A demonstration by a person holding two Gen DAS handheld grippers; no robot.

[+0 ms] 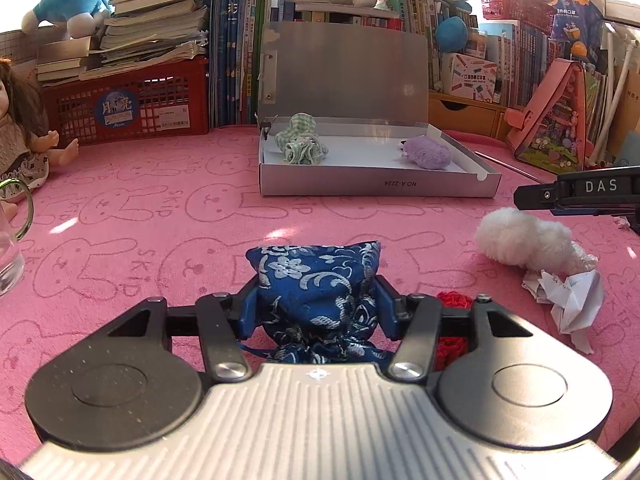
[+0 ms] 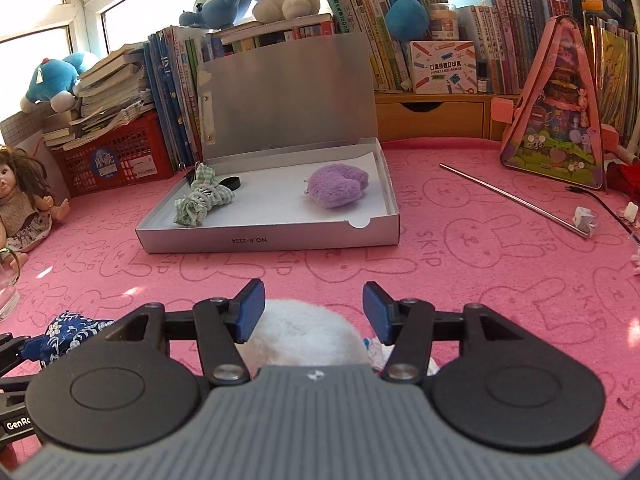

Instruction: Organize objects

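The left gripper (image 1: 316, 308) has its jaws clenched on the blue brocade pouch (image 1: 316, 280), which lies on the pink surface (image 1: 160, 208) in front of the open grey box (image 1: 376, 184); judged from here, it should lift clear of the box's low front wall before moving in, aiming for the bare floor between the green checked cloth bundle (image 1: 302, 142) and the purple plush (image 1: 428, 154). To the right, the right gripper (image 2: 314, 312) stands released over the white fluffy toy (image 2: 308, 332), pads apart from the fur, with crumpled paper (image 1: 568, 292) touching it.
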